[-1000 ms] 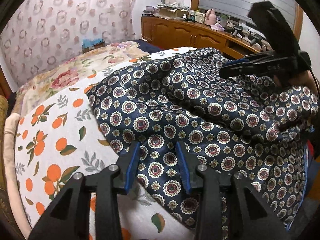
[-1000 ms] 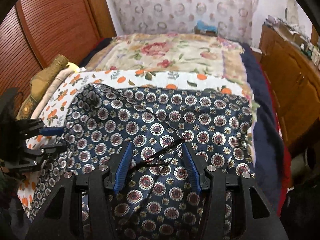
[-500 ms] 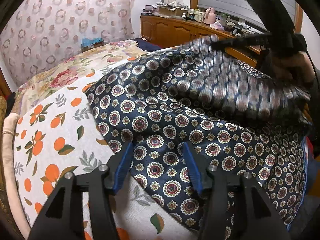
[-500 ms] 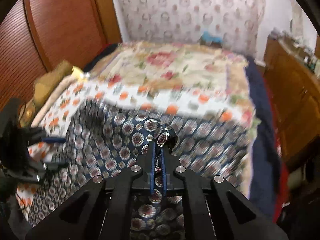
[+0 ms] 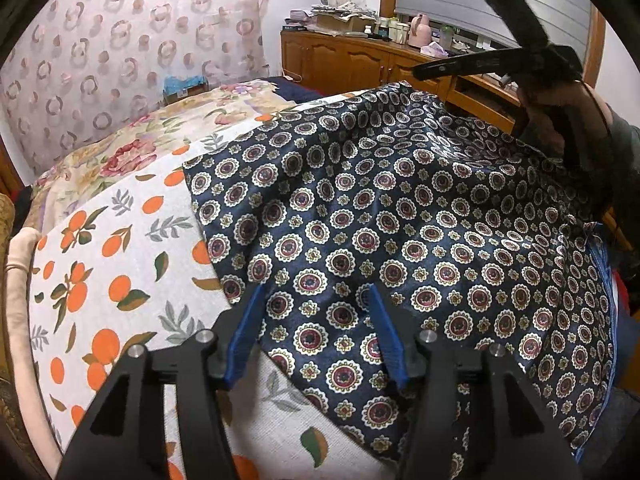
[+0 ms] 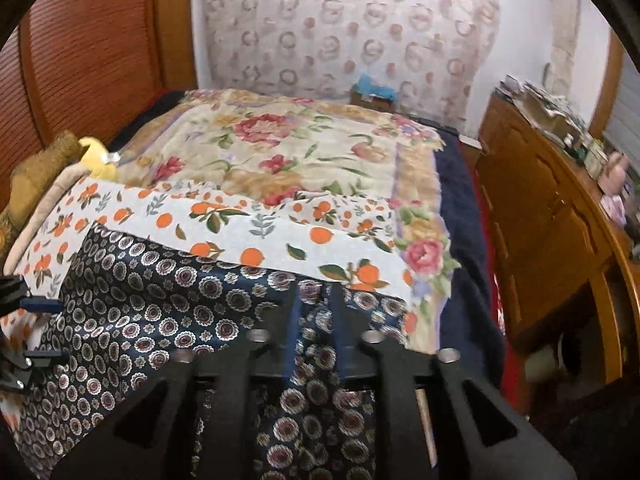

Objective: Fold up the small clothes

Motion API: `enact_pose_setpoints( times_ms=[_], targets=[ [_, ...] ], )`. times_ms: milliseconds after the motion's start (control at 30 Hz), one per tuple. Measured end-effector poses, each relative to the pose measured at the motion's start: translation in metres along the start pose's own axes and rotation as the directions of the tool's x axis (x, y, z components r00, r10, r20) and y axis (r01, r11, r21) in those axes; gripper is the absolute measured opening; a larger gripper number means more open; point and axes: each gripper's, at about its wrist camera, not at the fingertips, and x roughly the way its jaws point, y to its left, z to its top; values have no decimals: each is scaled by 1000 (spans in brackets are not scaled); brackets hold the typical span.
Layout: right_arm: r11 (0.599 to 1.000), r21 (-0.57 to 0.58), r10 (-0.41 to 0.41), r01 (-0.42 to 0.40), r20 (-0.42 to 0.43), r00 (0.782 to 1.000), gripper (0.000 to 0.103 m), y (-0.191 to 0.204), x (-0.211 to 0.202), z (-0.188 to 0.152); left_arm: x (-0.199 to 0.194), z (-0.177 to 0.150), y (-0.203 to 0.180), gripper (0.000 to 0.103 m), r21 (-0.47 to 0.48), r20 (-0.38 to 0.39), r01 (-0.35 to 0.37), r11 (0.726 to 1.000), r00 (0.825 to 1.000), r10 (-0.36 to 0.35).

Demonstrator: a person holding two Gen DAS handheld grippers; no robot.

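Since the earlier frame, the right tool [image 6: 316,312] has been pinched onto the navy patterned garment [image 5: 400,216], raised with a ridge of the cloth, and is now seen with its jaws opening again, a fold of cloth between them; whether the pads press on it cannot be told from the blurred right wrist view. Over the same span the left tool [image 5: 316,332] has been kept in place with its jaws about half open; the cloth's near left edge is seen between its blue pads [image 5: 244,340], which stand apart from each other and clamp nothing. The garment is spread on the bed, over an orange-print sheet [image 5: 112,264], with a floral quilt [image 6: 288,148] beyond it. In the left wrist view, the garment's long axis is seen running across the picture from the left tool toward the right tool [image 5: 496,60], which is held above the cloth's far right side. The near left edge lies directly under the left tool, so that hand is judged the nearer one for a grip there, and the far side falls to the right hand. A wooden cabinet [image 5: 360,64] stands past the bed.
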Motion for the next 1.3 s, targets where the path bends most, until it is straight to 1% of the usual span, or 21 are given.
enact_pose_setpoints(
  times_ms=[167,300,433,533,567,600,700,767,800,1000,1200,1233,1267,1300],
  targets=[
    [999,28,21,-21,16,1000,28,-2,-32,-22,-4,-2,-3,54,1,8,-14,1000,1000,14],
    [998,31,46,-46,4,999,29,8,-57,-53,-25,-6,-1,54,-53,54,8,999,999,-6],
    [995,50,84,-84,-3,996,29,19,-77,-84,-49,-10,-4,54,-63,99,3,998,995,4],
    [994,65,93,-92,-9,996,30,25,-86,-105,-62,-13,-8,54,-73,120,6,997,993,3],
    [993,69,92,-91,-14,996,35,28,-88,-113,-65,-14,-9,54,-77,126,7,997,992,3],
    [993,73,95,-93,-18,995,43,29,-90,-121,-69,-16,-12,54,-83,132,12,996,991,0],
    [993,75,97,-95,-22,995,48,31,-93,-137,-76,-22,-18,54,-96,142,26,995,990,-13],
    [995,75,74,-71,-44,996,50,33,-91,-146,-78,-25,-25,54,-101,145,34,994,989,-19],
    [994,83,77,-73,-49,996,50,33,-90,-150,-79,-26,-28,54,-101,146,34,994,989,-19],
    [985,137,111,-102,-67,991,51,31,-82,-169,-88,-36,-44,54,-99,159,33,995,987,-17],
    [978,174,119,-113,-24,993,50,36,-82,-168,-91,-37,-43,54,-111,152,25,994,988,-8],
    [980,167,116,-111,-23,993,48,38,-81,-168,-91,-37,-43,54,-110,152,25,994,988,-8],
    [982,156,111,-106,-24,994,41,41,-80,-167,-93,-38,-43,54,-110,153,24,994,988,-7],
    [985,145,99,-94,-24,995,32,44,-79,-167,-94,-38,-43,54,-109,154,22,994,988,-5]
  ],
)
